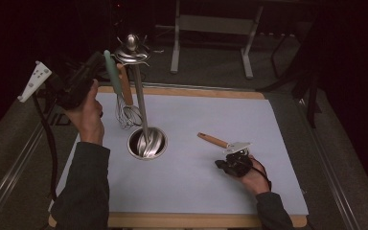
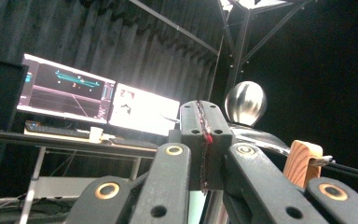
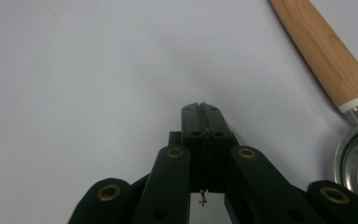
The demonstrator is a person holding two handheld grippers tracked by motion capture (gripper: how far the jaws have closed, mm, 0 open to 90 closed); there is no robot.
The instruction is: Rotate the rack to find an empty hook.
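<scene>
1. The right claw (image 1: 234, 162) lies low on the worktop (image 1: 268, 120) at its near right, jaws pressed together with nothing between them; in the right gripper view the closed tips (image 3: 201, 122) point flat across the white sheet.
2. Just beside it lies a strainer (image 1: 223, 143), touching the worktop, its wooden handle (image 3: 324, 49) angled up and to the left and its steel bowl rim (image 3: 354, 158) by the claw.
3. I judge the strainer light and stiff; the steel looks slippery, so the wooden handle's middle is the better place to grip, pinched across its width.
4. Farther off, the stand (image 1: 141, 103) rises from a round steel base; a whisk (image 1: 127, 103) and a green-handled tool (image 1: 112, 74) hang from its top.
5. The left claw (image 1: 88, 72) is raised beside the stand's top, aimed level at the hanging handles, jaws shut and empty; the left gripper view shows the stand's knob (image 2: 245, 102) and a wooden handle end (image 2: 302, 161) just beyond its tips.
</scene>
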